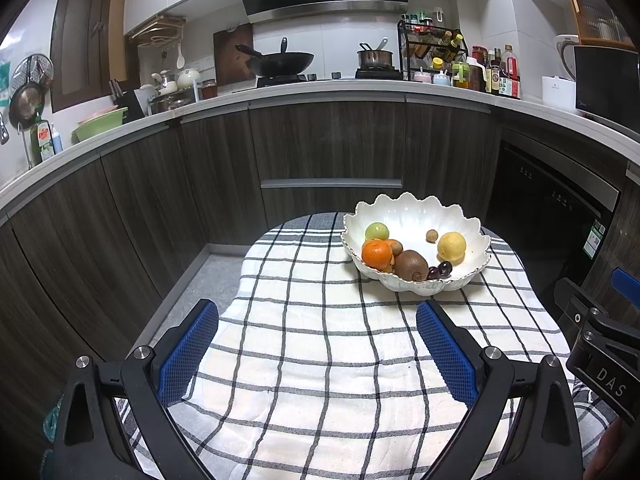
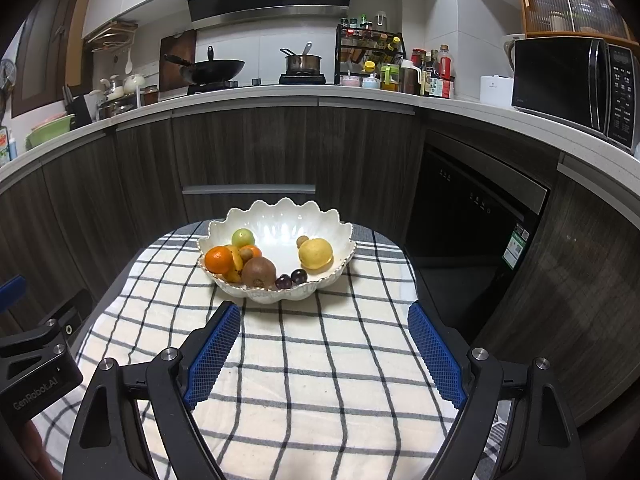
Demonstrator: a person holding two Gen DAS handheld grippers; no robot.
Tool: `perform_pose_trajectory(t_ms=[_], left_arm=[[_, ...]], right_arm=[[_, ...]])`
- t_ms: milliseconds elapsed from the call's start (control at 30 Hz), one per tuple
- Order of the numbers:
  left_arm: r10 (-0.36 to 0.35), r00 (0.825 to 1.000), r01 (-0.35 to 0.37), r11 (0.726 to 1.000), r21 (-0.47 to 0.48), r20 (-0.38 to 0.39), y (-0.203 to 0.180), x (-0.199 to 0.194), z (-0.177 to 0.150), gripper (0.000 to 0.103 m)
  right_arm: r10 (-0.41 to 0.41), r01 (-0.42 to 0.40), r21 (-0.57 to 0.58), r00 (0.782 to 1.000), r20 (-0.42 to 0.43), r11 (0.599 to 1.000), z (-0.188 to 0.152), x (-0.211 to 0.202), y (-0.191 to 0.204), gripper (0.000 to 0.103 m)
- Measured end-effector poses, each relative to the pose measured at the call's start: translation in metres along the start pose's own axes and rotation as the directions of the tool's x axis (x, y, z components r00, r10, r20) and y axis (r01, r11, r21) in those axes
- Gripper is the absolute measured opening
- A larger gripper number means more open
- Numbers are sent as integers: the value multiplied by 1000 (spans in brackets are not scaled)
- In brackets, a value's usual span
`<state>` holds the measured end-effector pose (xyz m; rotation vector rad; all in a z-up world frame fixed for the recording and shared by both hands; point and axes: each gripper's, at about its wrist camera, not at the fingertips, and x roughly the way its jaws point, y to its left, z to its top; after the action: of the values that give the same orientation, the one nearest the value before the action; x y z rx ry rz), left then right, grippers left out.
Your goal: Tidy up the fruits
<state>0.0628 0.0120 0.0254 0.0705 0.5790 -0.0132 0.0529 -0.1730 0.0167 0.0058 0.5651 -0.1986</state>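
A white scalloped bowl (image 1: 416, 210) (image 2: 280, 216) stands at the far end of a checked cloth (image 1: 320, 344) (image 2: 320, 360). It holds an orange (image 1: 377, 254) (image 2: 219, 260), a green fruit (image 1: 377, 231) (image 2: 243, 237), a kiwi (image 1: 411, 265) (image 2: 259, 272), a lemon (image 1: 451, 246) (image 2: 315, 253), two dark cherries (image 1: 440, 270) (image 2: 291, 278) and a small brown nut-like fruit (image 1: 431, 235) (image 2: 303, 241). My left gripper (image 1: 318, 318) hangs open above the cloth, short of the bowl and to its left. My right gripper (image 2: 324, 316) is open too, nothing between its blue pads, just short of the bowl.
Dark wood cabinets (image 1: 328, 144) under a white counter ring the small table. On the counter are a wok (image 1: 280, 62), a pot (image 1: 375, 58), a bottle rack (image 1: 432, 50) and a microwave (image 2: 576, 88). A dishwasher (image 2: 472, 216) is at the right.
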Motion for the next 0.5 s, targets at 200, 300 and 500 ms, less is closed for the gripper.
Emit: perform_pose_trajectory(t_ms=[200,300,500], left_arm=[[0,1000,0,1000,-1,-2,0,-1,0,101],[1,1000,-1,1000,-1,2,0,-1,0,101],[1,1000,-1,1000,2,-7,1,-1,0,101]], right_arm=[[0,0,0,1000,0,1000,0,0,0,87],[0,0,0,1000,0,1000,0,0,0,87],[0,0,1,1000,-1,1000,0,0,0,87]])
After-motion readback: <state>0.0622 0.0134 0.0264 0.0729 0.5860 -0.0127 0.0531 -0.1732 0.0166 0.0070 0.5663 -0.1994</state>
